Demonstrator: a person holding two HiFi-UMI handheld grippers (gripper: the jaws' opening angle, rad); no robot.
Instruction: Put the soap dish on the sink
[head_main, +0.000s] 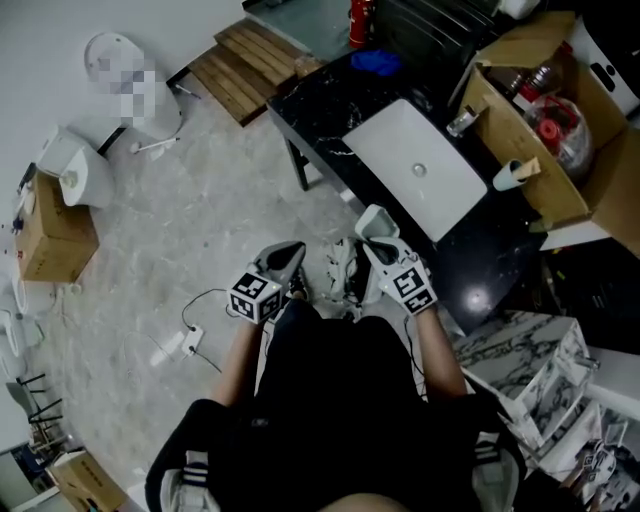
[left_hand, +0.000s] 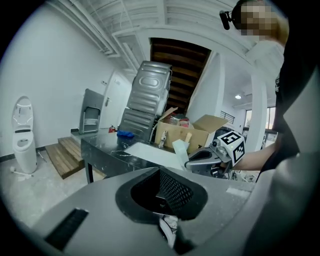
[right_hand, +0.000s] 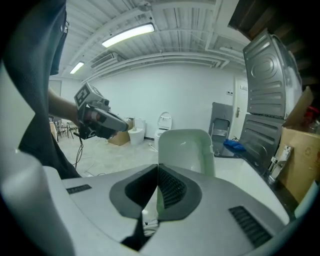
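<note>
A pale green soap dish (head_main: 374, 221) is pinched by its edge in my right gripper (head_main: 380, 240), which is shut on it. In the right gripper view the dish (right_hand: 187, 149) stands upright just beyond the jaws. It hangs in the air a little short of the white rectangular sink (head_main: 415, 165), which is set in a black marble counter (head_main: 320, 105). My left gripper (head_main: 291, 252) is held beside it to the left, over the floor, shut with nothing in it. The left gripper view shows the dish (left_hand: 180, 147) and the right gripper (left_hand: 197, 159) in front of the sink (left_hand: 150, 150).
An open cardboard box (head_main: 540, 130) with bottles stands right of the sink, with a faucet (head_main: 462, 122) at the sink's edge. A blue cloth (head_main: 375, 62) lies on the counter's far end. A toilet (head_main: 80, 170), wooden steps (head_main: 245, 65), another box (head_main: 50, 235) and a floor cable (head_main: 175, 345) are to the left.
</note>
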